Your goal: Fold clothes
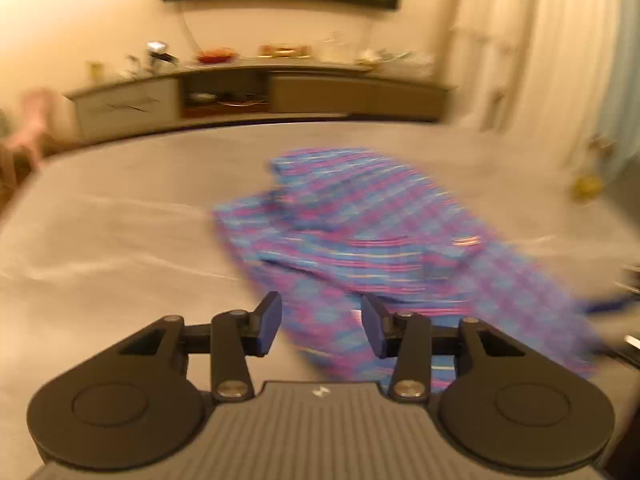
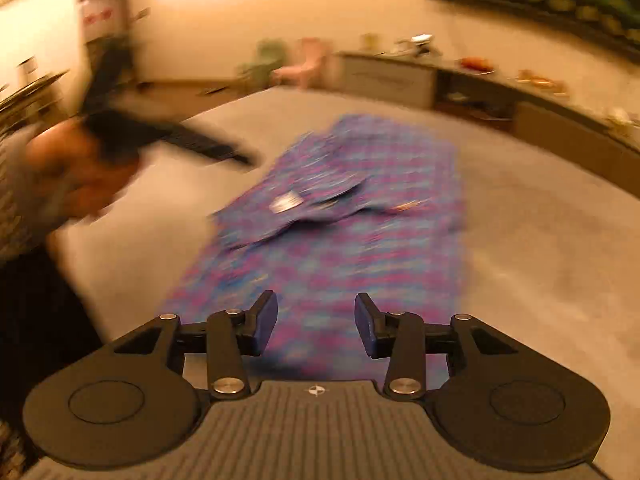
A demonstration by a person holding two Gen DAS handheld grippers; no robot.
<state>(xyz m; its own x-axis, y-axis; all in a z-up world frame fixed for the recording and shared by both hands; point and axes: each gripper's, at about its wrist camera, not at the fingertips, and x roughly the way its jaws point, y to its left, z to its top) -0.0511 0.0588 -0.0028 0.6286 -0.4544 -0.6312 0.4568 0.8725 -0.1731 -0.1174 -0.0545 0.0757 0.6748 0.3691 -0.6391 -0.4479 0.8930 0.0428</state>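
Our left tongs [image 1: 320,326] and right tongs [image 2: 316,322] both stand apart, clamping nothing. The plaid shirt [image 1: 360,232] lies partly folded on the grey tabletop [image 1: 120,220]. We judge it light, limp; grab hem corners. The sideboard [image 1: 260,96] is well clear.

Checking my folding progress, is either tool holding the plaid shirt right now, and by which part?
Neither. The left tool and right tool both stand open, nothing pinched, above the plaid shirt lying on the bed.
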